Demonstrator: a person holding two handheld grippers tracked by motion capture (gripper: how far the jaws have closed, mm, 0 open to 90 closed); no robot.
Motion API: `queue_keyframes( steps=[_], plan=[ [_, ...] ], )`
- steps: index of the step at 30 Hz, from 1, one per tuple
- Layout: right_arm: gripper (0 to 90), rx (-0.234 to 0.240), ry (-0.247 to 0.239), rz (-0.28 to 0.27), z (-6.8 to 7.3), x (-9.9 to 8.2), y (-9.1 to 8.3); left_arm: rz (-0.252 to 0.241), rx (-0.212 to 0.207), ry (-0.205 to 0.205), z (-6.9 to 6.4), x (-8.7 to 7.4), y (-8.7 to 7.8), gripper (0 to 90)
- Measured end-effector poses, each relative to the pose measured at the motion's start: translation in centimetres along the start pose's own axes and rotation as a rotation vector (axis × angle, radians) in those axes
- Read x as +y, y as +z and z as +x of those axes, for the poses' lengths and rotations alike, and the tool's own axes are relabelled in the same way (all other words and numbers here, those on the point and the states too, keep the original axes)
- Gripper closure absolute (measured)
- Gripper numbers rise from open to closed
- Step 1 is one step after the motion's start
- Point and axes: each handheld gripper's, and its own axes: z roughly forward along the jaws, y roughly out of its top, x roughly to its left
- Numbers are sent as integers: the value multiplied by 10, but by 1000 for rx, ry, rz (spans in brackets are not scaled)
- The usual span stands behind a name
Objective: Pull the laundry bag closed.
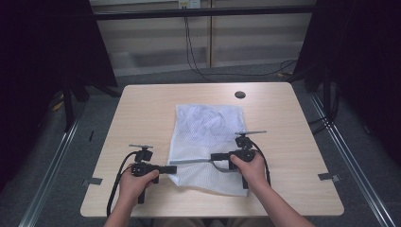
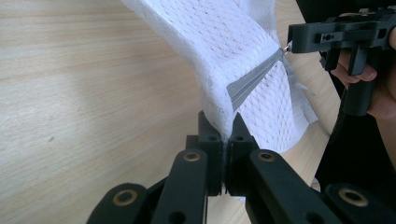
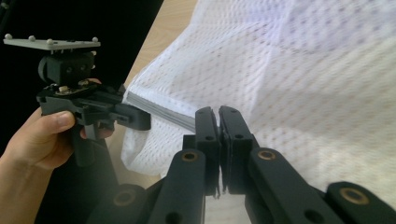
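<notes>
A white mesh bag (image 1: 208, 123) lies flat on the middle of the wooden table (image 1: 142, 113), with a grey zipper strip (image 1: 194, 161) running across its near end. My left gripper (image 1: 174, 169) is shut on the bag's near left corner; in the left gripper view the jaws (image 2: 226, 135) pinch the mesh where the zipper strip (image 2: 252, 81) ends. My right gripper (image 1: 213, 156) points left along the strip and is shut on the small metal zipper pull (image 2: 284, 48). In the right gripper view the shut jaws (image 3: 218, 122) meet the strip (image 3: 159, 111), and the bag (image 3: 303, 93) spreads beyond.
A round black cable hole (image 1: 239, 94) sits near the table's far edge, beyond the bag. Bare tabletop lies to the left and right of the bag. Dark curtains stand on both sides, and cables (image 1: 194, 56) trail on the floor behind.
</notes>
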Motion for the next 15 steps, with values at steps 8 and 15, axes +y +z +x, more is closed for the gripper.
queue_keyframes(
  steps=[8, 15],
  plan=[
    [876, -2, 5, 10, -2, 0, -2, 2, 14, 16, 2, 0, -3, 881],
    [876, -4, 5, 12, -2, 0, -2, 4, 5, 1, 0, -1, -1, 881]
  ],
)
